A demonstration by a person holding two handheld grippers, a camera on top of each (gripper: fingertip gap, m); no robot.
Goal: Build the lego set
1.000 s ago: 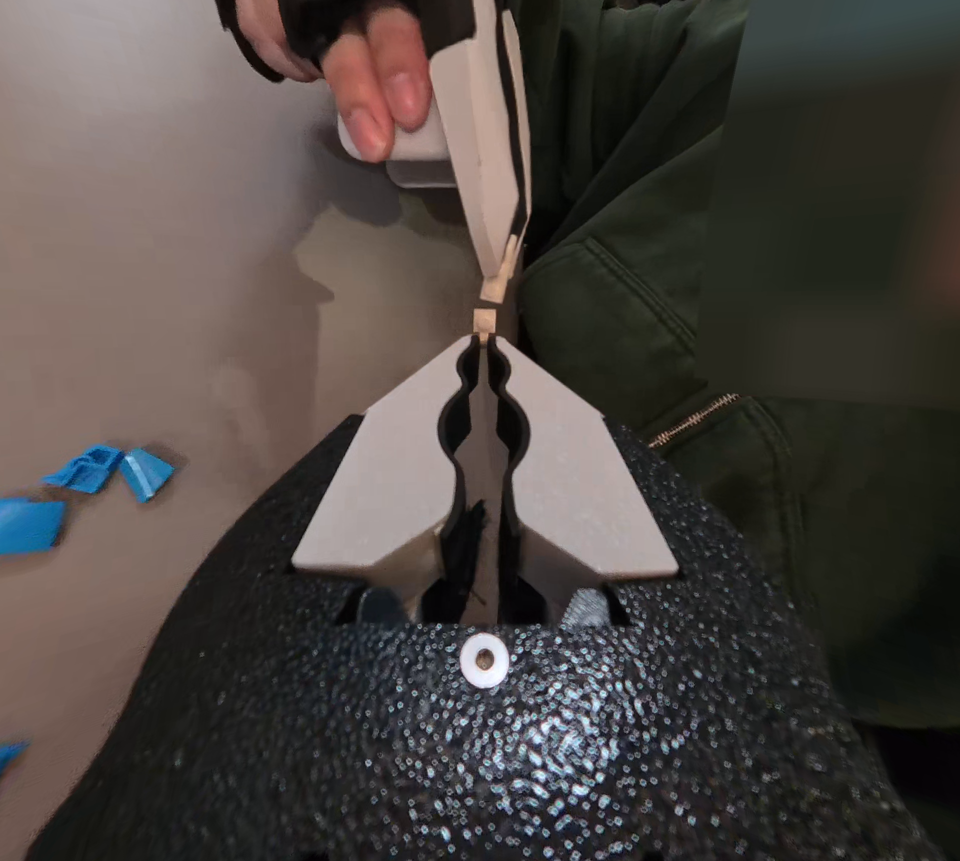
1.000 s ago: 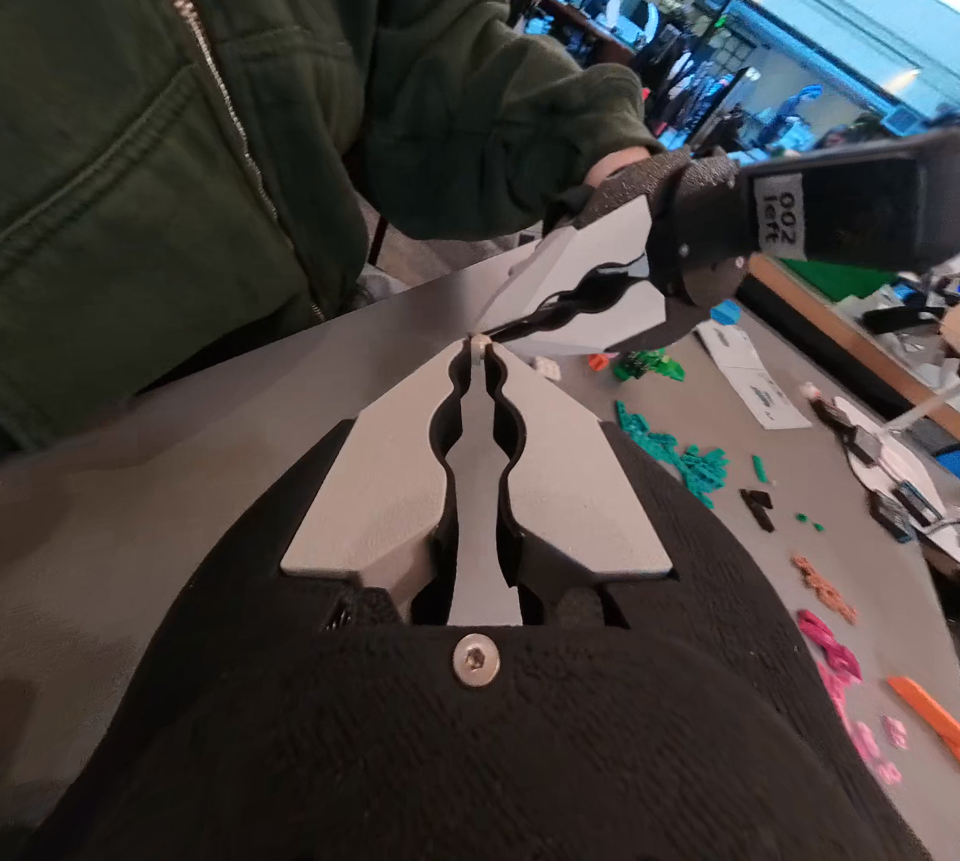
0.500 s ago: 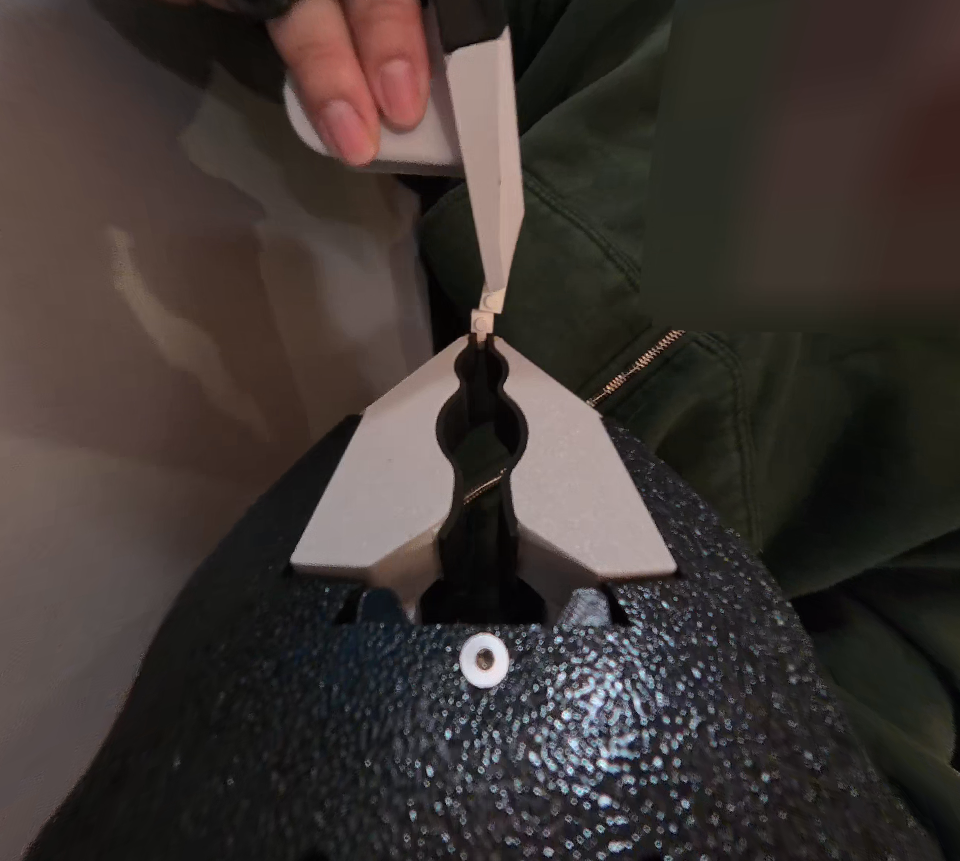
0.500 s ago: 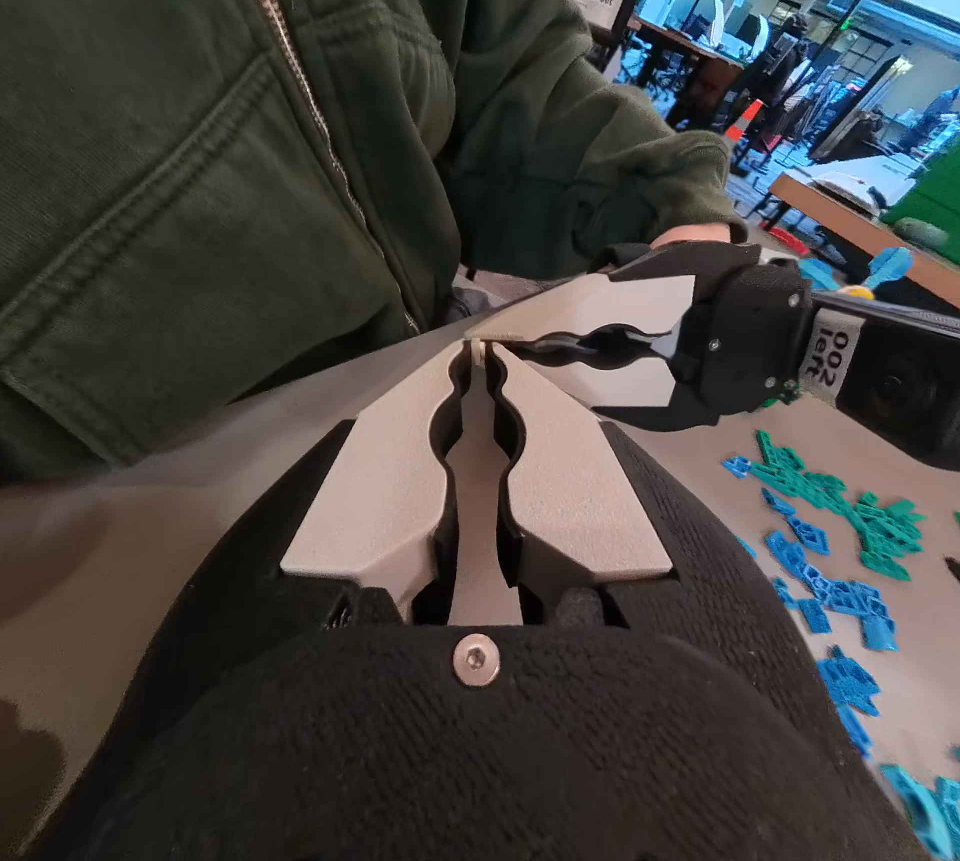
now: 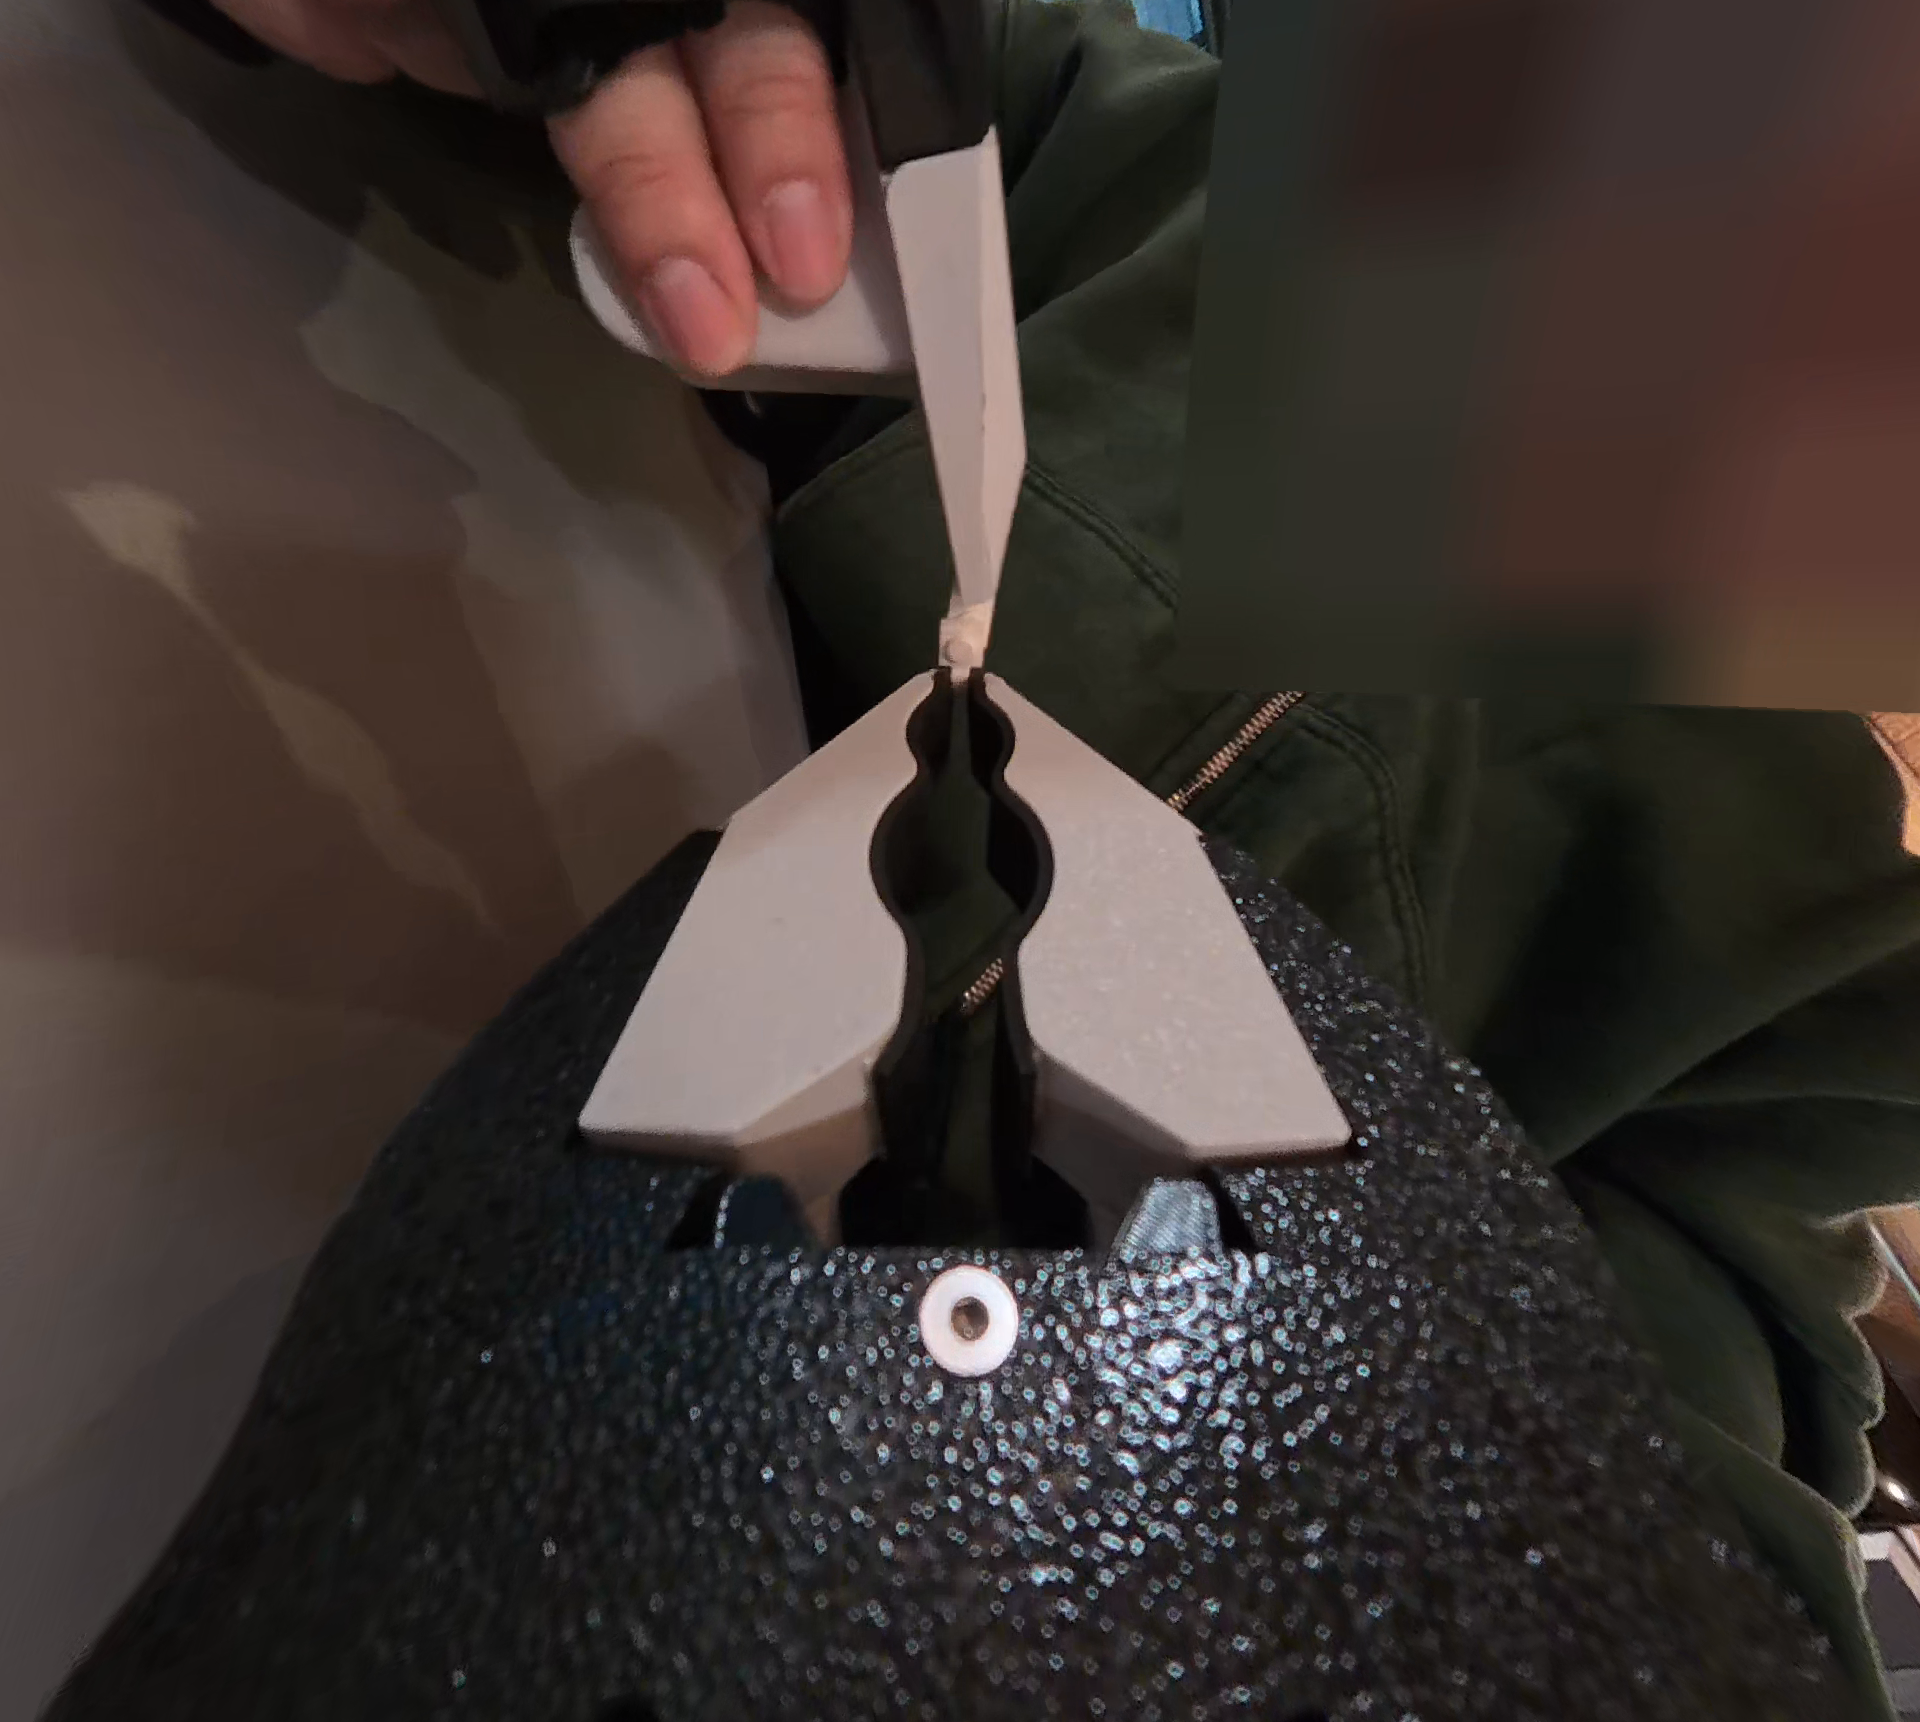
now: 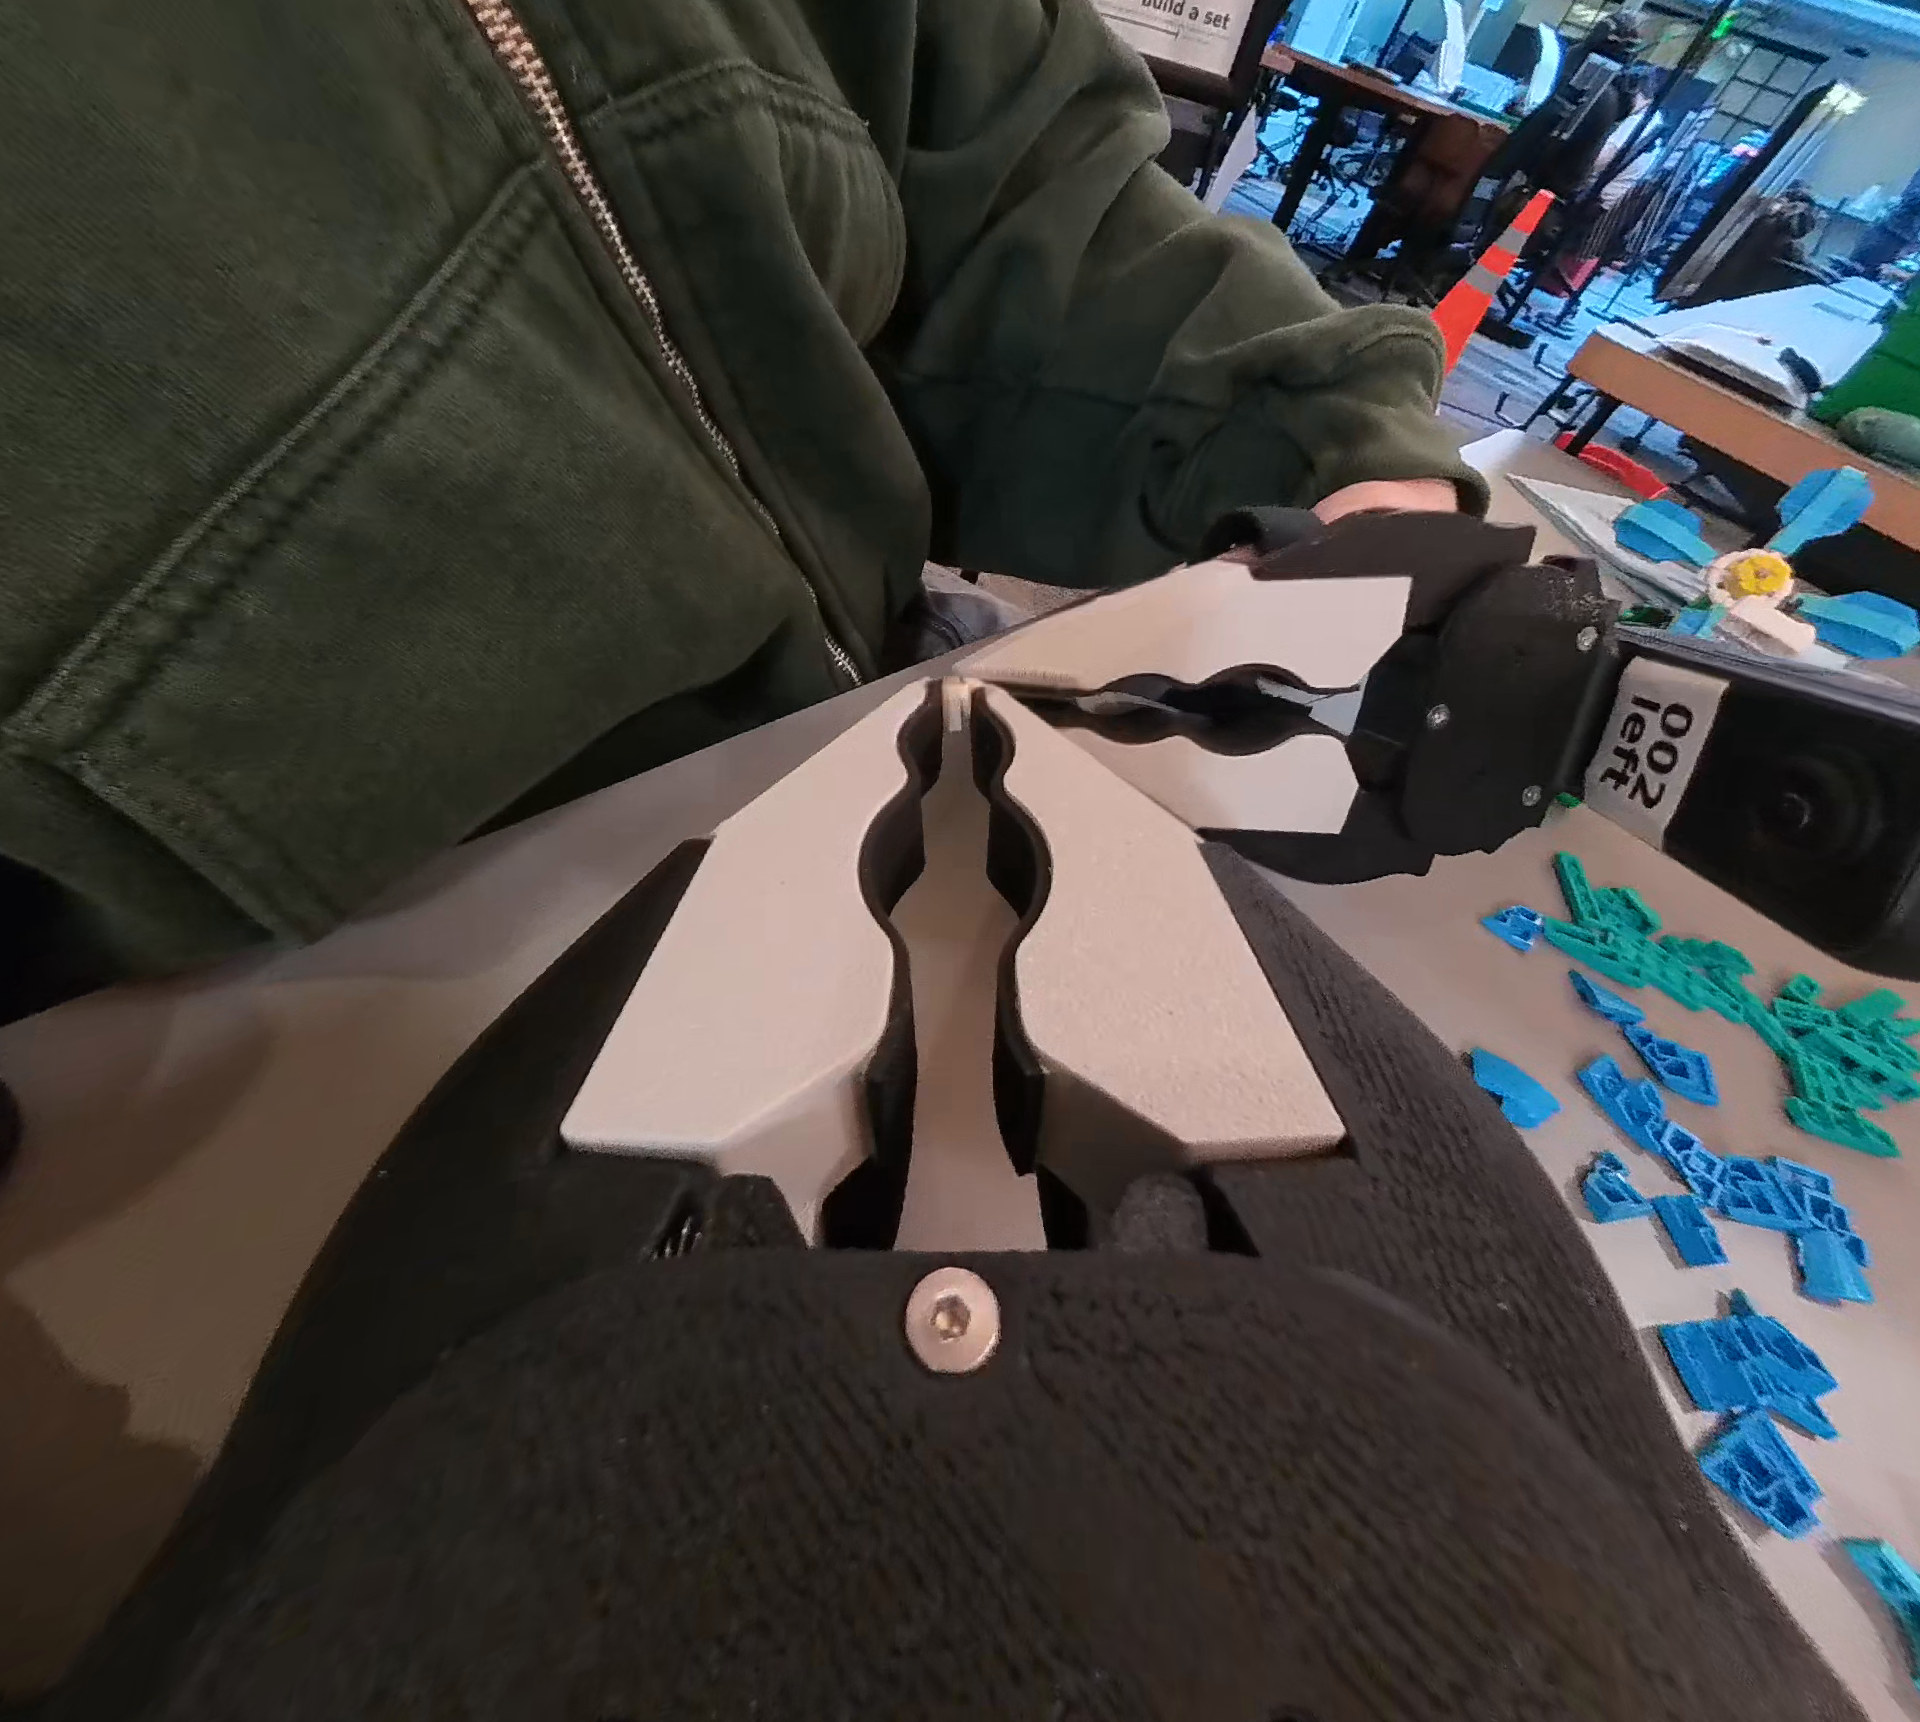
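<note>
A small white lego piece (image 5: 962, 635) sits where the two grippers meet tip to tip, held in the air in front of a person's green jacket. My left gripper (image 5: 961, 680) is shut, pinching the piece from below in the left wrist view. The right gripper (image 5: 977, 602) comes down onto it from above, edge-on, held by a hand (image 5: 717, 218). In the right wrist view my right gripper (image 6: 956, 704) is shut on the white piece (image 6: 955, 708). The left gripper (image 6: 982, 680) reaches in from the right and touches the same spot.
The grey table (image 6: 1382, 966) carries loose blue pieces (image 6: 1745, 1194) and green pieces (image 6: 1766, 997) at the right. A blue flower model with a yellow centre (image 6: 1756, 576) stands farther back. The person's green jacket (image 6: 416, 425) fills the space close behind the grippers. Both grippers' tips are close together, under 4 cm apart.
Both grippers have stayed tip to tip while swinging toward the person. The left wrist view has lost the blue pieces on the table; the left gripper now lies flatter in the right wrist view.
</note>
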